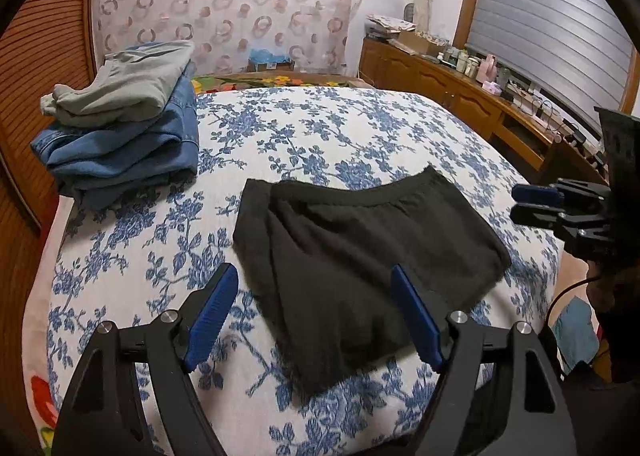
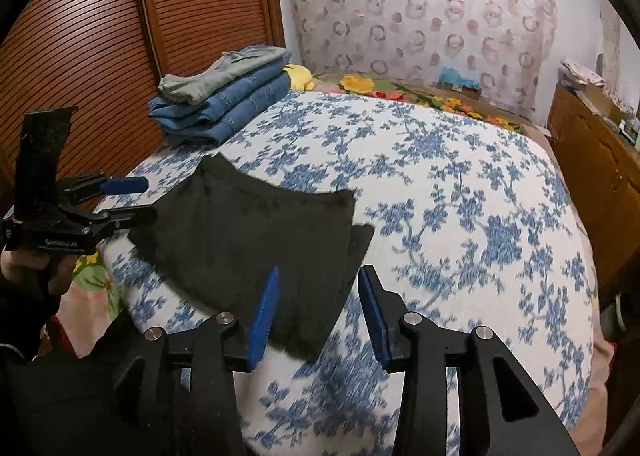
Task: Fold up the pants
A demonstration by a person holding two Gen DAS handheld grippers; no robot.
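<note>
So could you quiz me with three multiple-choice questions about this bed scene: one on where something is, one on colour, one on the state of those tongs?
1. Where is the stack of folded clothes?
A. far corner of the bed, by the slatted wooden door
B. on the wooden dresser
C. on the floor

2. What colour are the pants lying nearest the tongs?
A. blue
B. black
C. grey

3. The left tongs are:
A. clamped on cloth
C. hidden
B. open, gripping nothing

Answers: 1 A, the stack sits beside the door; 2 B, dark cloth on the floral cover; 3 B, the pads stand apart above the cloth.
</note>
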